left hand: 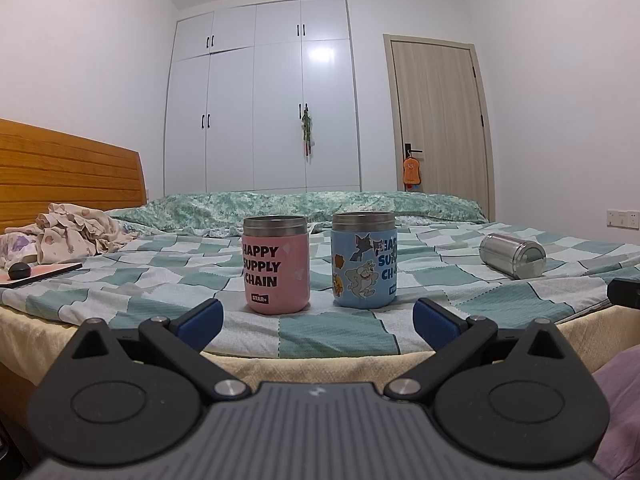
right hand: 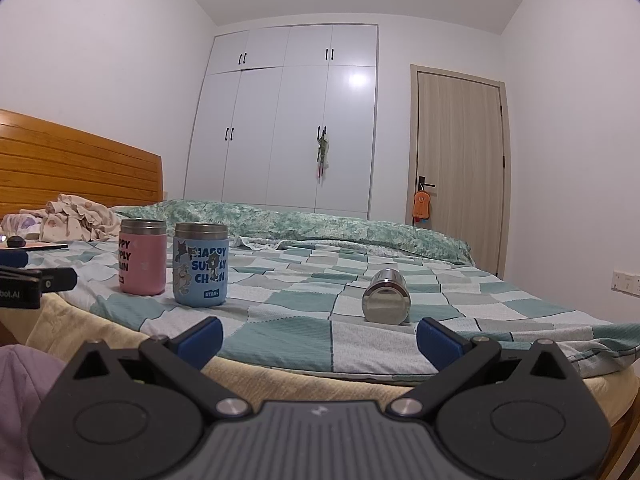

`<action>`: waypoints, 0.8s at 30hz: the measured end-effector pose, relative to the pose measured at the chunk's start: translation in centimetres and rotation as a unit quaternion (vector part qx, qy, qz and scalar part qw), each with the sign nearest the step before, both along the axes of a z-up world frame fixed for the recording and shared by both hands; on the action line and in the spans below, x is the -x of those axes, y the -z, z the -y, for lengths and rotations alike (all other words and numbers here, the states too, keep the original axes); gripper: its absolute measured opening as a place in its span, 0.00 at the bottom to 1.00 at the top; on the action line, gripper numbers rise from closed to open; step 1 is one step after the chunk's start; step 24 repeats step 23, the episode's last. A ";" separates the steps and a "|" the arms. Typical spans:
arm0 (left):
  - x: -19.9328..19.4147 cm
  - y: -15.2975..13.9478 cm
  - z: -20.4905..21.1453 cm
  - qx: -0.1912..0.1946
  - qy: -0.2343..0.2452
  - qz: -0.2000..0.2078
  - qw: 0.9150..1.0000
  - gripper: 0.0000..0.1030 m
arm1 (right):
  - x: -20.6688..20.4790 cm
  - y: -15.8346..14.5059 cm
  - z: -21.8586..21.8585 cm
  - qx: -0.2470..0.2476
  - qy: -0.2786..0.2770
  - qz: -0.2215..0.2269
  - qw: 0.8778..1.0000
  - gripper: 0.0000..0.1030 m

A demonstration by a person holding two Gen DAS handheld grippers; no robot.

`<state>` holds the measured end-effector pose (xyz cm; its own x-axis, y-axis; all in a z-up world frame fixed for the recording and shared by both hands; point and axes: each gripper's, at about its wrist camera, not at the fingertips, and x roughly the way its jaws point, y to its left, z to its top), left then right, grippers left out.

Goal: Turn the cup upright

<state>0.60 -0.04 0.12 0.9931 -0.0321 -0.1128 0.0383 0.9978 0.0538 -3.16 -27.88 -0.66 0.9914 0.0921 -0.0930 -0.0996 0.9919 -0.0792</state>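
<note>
Right now the steel cup (right hand: 386, 298) lies on its side on the bed (right hand: 288, 332), toward the near edge and on the right-hand part of the checked sheet, its flat round end turned to the right wrist camera. Seen from the left wrist camera, the same steel cup (left hand: 513, 256) rests well off to the right, apart from everything else. Two other cups stand upright just beside each other near the front edge of the bed: a pink cup (left hand: 276, 266) printed with "HAPPY SUPPLY CHAIN" and, to its right, a blue cup (left hand: 363, 261) covered in cartoon stickers. The left gripper (left hand: 318, 320) hangs before the near edge of the bed, facing these two cups, its jaws spread wide and holding nothing. The right gripper (right hand: 320, 336) likewise sits at the near edge with its jaws wide apart and empty, the steel cup lying beyond them, not touched. Farther back, a rumpled green quilt (left hand: 320, 206) stretches along the far edge of the bed, and a heap of pale clothes (left hand: 72, 236) sits at the left by the wooden headboard (left hand: 68, 172). Behind stand a white wardrobe (left hand: 264, 100) and a closed door (left hand: 438, 120).
</note>
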 end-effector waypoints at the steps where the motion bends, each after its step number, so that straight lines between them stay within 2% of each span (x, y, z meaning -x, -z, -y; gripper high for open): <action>1: 0.0 0.0 0.0 0.000 0.000 0.000 1.000 1.00 | 0.0 0.0 0.0 0.000 0.000 0.000 1.000 1.00; 24: 0.4 0.0 0.0 -0.004 0.001 0.008 1.000 1.00 | 0.0 0.0 0.0 0.001 0.000 0.000 1.000 1.00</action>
